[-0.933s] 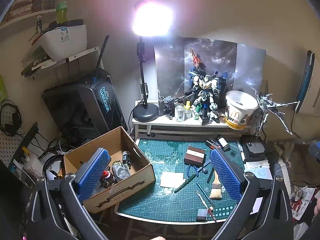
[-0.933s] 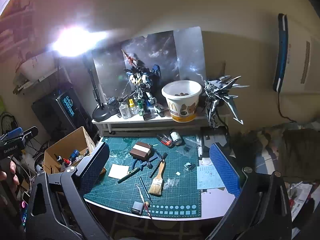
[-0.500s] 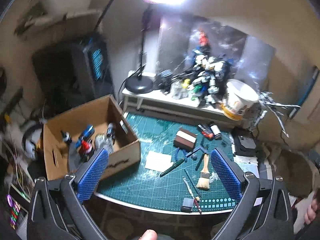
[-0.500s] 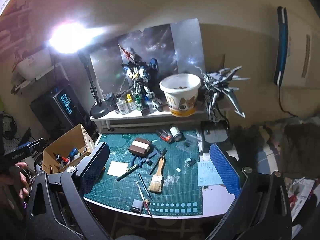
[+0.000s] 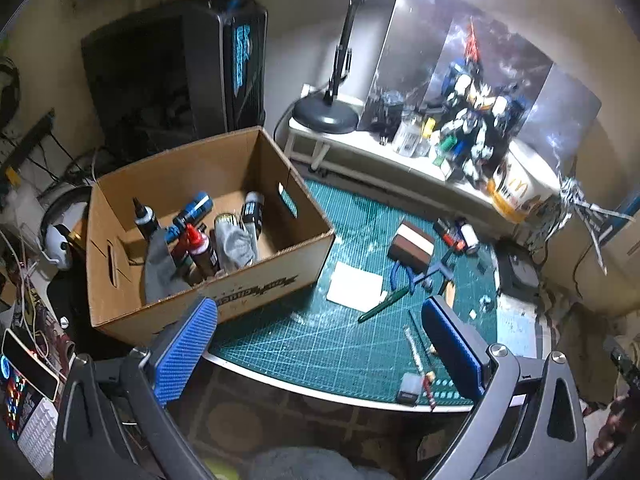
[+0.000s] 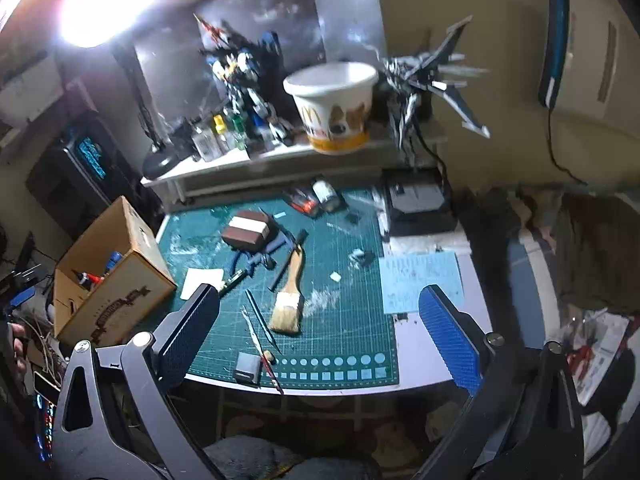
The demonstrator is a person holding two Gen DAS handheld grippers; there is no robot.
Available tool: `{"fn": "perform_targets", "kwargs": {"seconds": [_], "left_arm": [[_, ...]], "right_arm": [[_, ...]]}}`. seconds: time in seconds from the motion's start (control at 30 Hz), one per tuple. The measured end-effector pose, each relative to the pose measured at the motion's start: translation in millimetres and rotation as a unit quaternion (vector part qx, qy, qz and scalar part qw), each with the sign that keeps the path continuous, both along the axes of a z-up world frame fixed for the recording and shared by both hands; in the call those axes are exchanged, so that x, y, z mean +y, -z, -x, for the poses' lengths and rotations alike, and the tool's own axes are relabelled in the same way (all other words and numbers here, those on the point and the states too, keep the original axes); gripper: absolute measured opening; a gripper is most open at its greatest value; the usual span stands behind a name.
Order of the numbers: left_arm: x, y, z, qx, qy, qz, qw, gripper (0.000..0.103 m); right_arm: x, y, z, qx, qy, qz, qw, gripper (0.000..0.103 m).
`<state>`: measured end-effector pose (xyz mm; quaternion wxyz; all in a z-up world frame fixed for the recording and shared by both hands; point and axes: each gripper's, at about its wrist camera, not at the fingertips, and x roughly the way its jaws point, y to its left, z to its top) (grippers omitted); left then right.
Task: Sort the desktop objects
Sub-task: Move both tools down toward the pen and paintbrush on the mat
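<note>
A green cutting mat covers the desk. On it lie a brown block with a white stripe, a paintbrush, a green pen, blue pliers, a white paper square and two small bottles. A cardboard box at the mat's left holds several bottles. My left gripper is open and empty, above the desk's front edge near the box. My right gripper is open and empty, above the mat's front.
A white shelf at the back holds a lamp base, small jars, a robot model and a McDonald's bucket. A black PC tower stands behind the box. A blue sheet lies right of the mat.
My left gripper has tilted down and swung left, bringing the box and its contents into fuller view. My right gripper has moved closer to the desk and tilted down.
</note>
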<state>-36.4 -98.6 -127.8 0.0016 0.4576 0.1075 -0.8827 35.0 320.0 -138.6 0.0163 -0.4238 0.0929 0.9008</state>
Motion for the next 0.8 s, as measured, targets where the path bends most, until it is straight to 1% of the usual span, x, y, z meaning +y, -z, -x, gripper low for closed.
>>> {"fn": "perform_targets", "kwargs": {"seconds": [0.13,0.23,0.33,0.4,0.43,0.5,0.6,0.67,0.73,0.8], "left_arm": [[1.1,24.1,9.8,-0.026,0.033,0.005,0.9991,0.103],[4.4,39.5,19.7,-0.048,0.063,-0.005,0.9968,0.103],[13.1,54.3,30.8,-0.063,0.095,-0.014,0.9934,0.103],[24.2,64.8,37.8,-0.071,0.119,-0.016,0.9902,0.103],[29.8,69.5,41.0,-0.075,0.130,-0.018,0.9885,0.103],[40.5,78.7,46.1,-0.078,0.146,-0.020,0.9860,0.103],[55.0,93.4,56.1,-0.090,0.164,-0.020,0.9821,0.103],[67.3,104.3,64.0,-0.092,0.174,-0.011,0.9804,0.103],[81.2,114.8,71.6,-0.080,0.187,0.008,0.9790,0.103],[95.2,125.4,79.0,-0.060,0.211,0.022,0.9754,0.103]], "right_arm": [[-7.9,19.0,-0.5,-0.009,0.005,0.005,1.000,0.099],[-16.7,29.4,-2.3,-0.018,0.006,0.003,1.000,0.098],[-21.1,40.4,-3.9,-0.031,0.010,0.005,0.999,0.091],[-22.7,47.5,-4.1,-0.041,0.014,0.012,0.999,0.088],[-23.3,51.2,-3.3,-0.045,0.015,0.018,0.999,0.084],[-24.1,59.4,0.2,-0.053,0.017,0.024,0.998,0.084],[-22.9,71.6,8.4,-0.066,0.011,0.035,0.997,0.079],[-21.1,82.7,18.2,-0.077,0.005,0.043,0.996,0.077],[-18.9,94.0,30.9,-0.086,-0.002,0.053,0.995,0.077],[-13.8,112.8,49.5,-0.100,-0.011,0.070,0.992,0.077]]}}
